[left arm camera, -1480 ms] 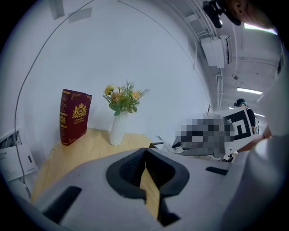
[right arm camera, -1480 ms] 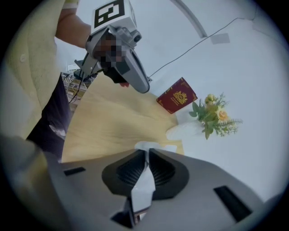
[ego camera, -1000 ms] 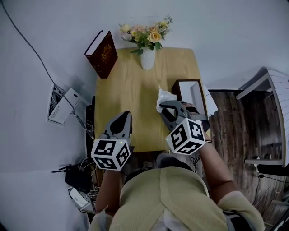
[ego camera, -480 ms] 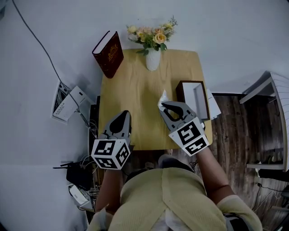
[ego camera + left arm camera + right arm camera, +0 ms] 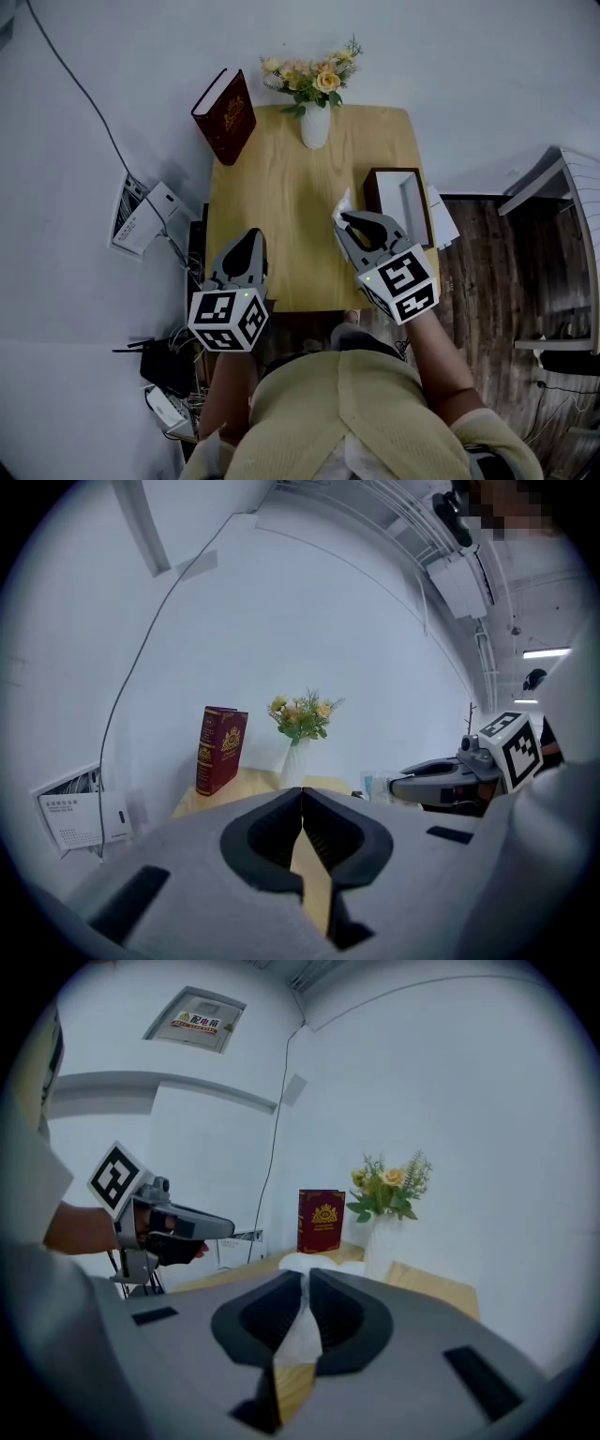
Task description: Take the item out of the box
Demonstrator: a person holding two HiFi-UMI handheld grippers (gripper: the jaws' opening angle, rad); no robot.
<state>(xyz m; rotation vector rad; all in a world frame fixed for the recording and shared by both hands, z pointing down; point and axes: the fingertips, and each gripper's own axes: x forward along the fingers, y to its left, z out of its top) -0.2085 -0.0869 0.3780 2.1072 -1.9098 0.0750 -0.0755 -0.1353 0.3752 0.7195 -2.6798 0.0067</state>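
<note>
The right gripper (image 5: 305, 1277) has its jaws pressed together on a tissue (image 5: 302, 1330). The tissue is thin, white, soft and creased; it is pinched between the dark ribbed pads and its free edge sticks out past the tips. In the head view the tissue sits outside the box (image 5: 369, 192), over the table (image 5: 281, 206) and just beside the box's left wall.

The box is rectangular with dark brown walls, an open top and a pale interior. It stands at the right edge of the table. The table top is light wood with a smooth, fine-grained surface and rounded corners.

The left gripper (image 5: 301, 794) has its jaws pressed together with nothing between the pads. It is held over the near left part of the table. Both grippers have grey matte bodies with black pad liners. Each carries a cube (image 5: 398, 281) printed with black-and-white square markers.

At the far edge of the table stands a white, smooth, rounded vase (image 5: 315, 127) holding yellow and peach flowers (image 5: 309, 75) with green leaves. A dark red hardcover book (image 5: 227, 114) stands upright at the far left corner. Its cover carries a gold crest and gold lettering too small to read.

The right gripper view shows a plate (image 5: 194, 1019) high on the wall. It bears green characters that cannot be read with confidence.
</note>
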